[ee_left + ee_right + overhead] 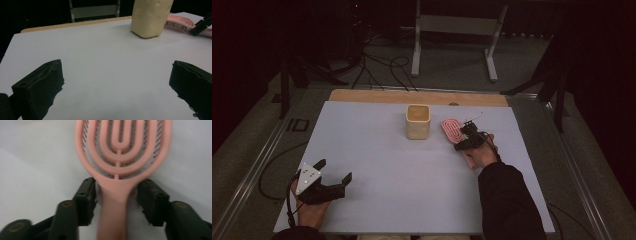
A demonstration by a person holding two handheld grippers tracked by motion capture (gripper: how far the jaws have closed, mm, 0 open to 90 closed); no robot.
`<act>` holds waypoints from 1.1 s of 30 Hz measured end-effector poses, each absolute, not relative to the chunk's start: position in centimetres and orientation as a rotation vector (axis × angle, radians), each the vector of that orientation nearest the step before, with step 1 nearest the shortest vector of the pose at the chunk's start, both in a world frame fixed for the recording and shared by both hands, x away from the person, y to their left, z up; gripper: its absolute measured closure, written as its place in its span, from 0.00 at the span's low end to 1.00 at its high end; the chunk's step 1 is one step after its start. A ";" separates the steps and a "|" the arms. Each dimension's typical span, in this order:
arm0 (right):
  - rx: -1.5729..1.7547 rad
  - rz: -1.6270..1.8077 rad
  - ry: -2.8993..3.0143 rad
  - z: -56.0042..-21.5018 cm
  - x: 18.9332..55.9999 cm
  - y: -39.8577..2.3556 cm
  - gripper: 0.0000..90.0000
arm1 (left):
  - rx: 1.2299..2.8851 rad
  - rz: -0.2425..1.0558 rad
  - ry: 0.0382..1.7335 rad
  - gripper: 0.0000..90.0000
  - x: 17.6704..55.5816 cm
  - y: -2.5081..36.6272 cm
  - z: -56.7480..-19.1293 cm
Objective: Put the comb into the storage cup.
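Pink vented hairbrush (120, 170) lies flat on a white table sheet (377, 150), bristles down, its handle pointing toward the person. The right gripper (117, 195) sits low over that handle, one black jaw on each side of the neck where the handle meets the brush head. The jaws stand about half open; a thin strip of white shows between each pad and the handle, so they bracket the brush without clearly pressing on it. In the high view the right gripper (468, 139) is at the right half of the sheet, with the brush head (452, 129) angled away toward the far edge.

Just to the left of the brush stands a cream, square-sided cup (418, 121), upright, near but apart from the brush.

The left gripper (334, 172) rests near the front left corner of the sheet, jaws spread wide with nothing between them.

The middle and left of the sheet lie bare between the two hands. A strip of wooden board (362, 95) shows beyond the sheet's far edge.
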State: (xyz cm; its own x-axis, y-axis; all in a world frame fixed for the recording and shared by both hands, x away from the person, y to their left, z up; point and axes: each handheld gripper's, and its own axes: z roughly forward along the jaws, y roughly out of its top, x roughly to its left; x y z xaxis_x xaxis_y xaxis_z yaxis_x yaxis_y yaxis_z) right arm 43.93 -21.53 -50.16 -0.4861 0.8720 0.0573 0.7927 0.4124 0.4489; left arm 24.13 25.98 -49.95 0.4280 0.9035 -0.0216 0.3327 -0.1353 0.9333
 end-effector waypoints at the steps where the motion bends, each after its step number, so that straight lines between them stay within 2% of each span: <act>1: 1.487 0.633 2.482 -50.1 43.9 -21.6 0.58 | 1.691 0.720 1.085 0.00 24.1 26.0 -49.9; 19: 1.379 0.470 2.552 -49.7 43.6 -19.6 0.75 | 1.693 0.721 1.085 0.00 24.1 25.9 -49.9; 28: 1.402 0.477 2.552 -49.7 43.7 -19.8 0.75 | 1.693 0.722 1.087 0.00 24.0 26.0 -49.9; 33: 1.380 0.451 2.524 -49.8 43.6 -19.7 0.66 | 1.695 0.722 1.087 0.00 24.0 26.0 -49.9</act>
